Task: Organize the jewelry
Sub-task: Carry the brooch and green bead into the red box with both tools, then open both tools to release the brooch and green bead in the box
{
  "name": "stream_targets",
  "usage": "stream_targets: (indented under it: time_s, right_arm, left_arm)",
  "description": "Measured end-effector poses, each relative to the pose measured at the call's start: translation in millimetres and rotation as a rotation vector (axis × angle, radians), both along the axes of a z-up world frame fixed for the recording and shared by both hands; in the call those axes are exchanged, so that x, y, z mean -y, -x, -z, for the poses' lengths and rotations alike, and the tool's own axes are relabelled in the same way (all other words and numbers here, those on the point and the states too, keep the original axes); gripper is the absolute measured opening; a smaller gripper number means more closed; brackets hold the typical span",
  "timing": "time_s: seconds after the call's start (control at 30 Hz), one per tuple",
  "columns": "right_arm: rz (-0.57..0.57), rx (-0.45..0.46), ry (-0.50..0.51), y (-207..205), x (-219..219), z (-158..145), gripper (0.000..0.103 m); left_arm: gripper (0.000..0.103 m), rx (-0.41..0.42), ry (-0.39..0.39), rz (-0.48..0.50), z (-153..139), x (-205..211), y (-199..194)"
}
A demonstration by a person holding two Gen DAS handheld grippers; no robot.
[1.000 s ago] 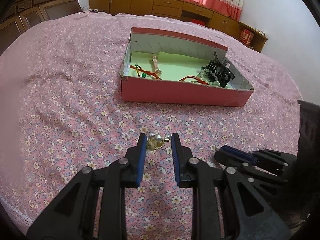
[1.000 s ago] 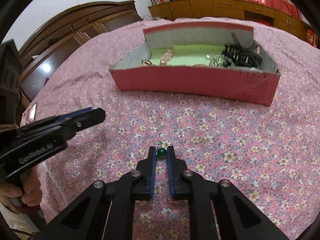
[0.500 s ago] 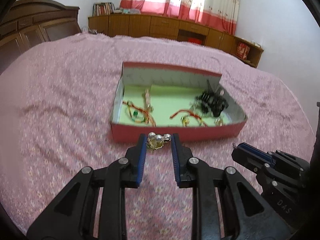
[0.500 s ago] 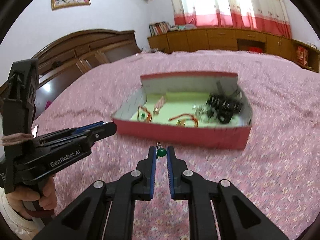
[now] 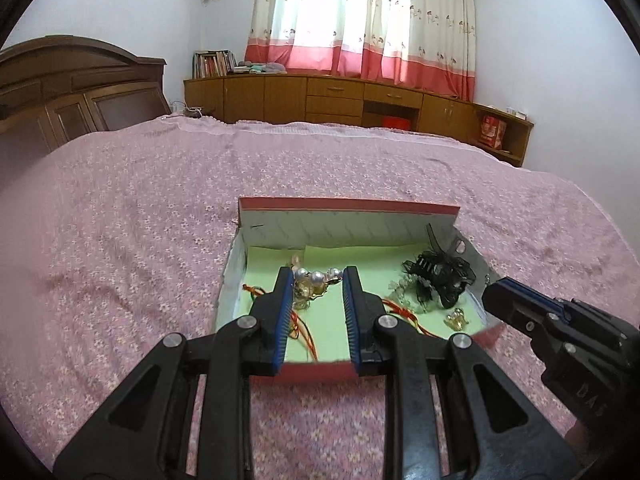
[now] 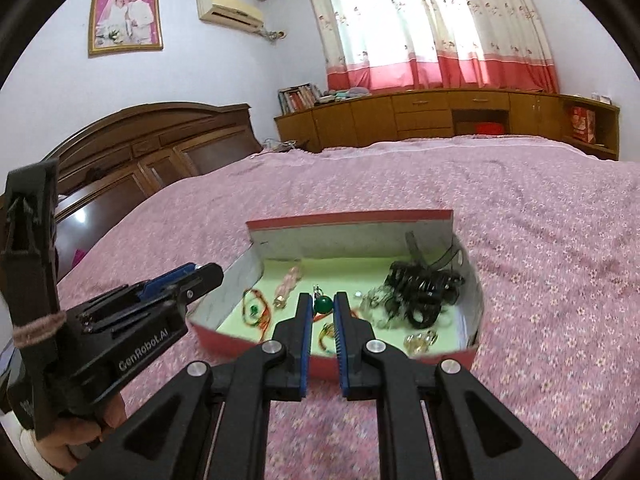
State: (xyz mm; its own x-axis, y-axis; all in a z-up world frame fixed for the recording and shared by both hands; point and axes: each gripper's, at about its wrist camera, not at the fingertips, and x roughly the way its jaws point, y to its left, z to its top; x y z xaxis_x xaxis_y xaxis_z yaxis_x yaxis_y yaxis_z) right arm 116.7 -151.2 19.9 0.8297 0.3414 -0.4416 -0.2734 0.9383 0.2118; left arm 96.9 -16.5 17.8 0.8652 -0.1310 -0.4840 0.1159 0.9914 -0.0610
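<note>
the left gripper is clamped on a pearl and gold ornament, which sits pinched between its blue pads at the very tips, over the near left part of the red box. the right gripper is closed on a green bead pendant, held at the fingertips over the middle of the same box.

the box lies open on a pink floral bedspread, its floor lined with pale green paper. inside, a black hair claw fills the far right corner, with a clear beaded piece just beside it. red and orange cords lie along the left side, a pale pink stick-like piece rests near the back, and a small gold ornament sits near the front right wall. more red cord trails on the lining under the left gripper's fingers, partly hidden by them.

the near wall of the box stands between each gripper's body and the lining. in the left wrist view the right gripper's tip juts in over the box's right corner; in the right wrist view the left gripper reaches in just outside the box's left wall.

behind the bed are a dark wooden headboard, a low wooden cabinet run and red-and-white curtains.
</note>
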Motion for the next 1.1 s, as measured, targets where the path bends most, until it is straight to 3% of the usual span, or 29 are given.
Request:
stream_targets:
  time_s: [0.53,0.77,0.9,1.1]
  right_arm:
    - [0.050,-0.172,0.070,-53.5,7.0,38.8,0.012]
    - [0.050,-0.213,0.064,-61.4,9.1,45.2,0.013]
    - [0.049,-0.191,0.049,-56.2,11.2,38.5,0.025]
    - [0.049,-0.136,0.033,-38.5,14.9,22.6,0.036]
  left_arm:
    - [0.017,-0.210,0.002,-0.005,47.8,2.4,-48.6]
    - [0.018,-0.214,0.001,0.009,45.7,3.0,-49.3]
    - [0.024,-0.202,-0.007,0.001,39.3,2.2,-43.8]
    - [0.037,-0.161,0.000,0.003,23.9,1.0,-27.2]
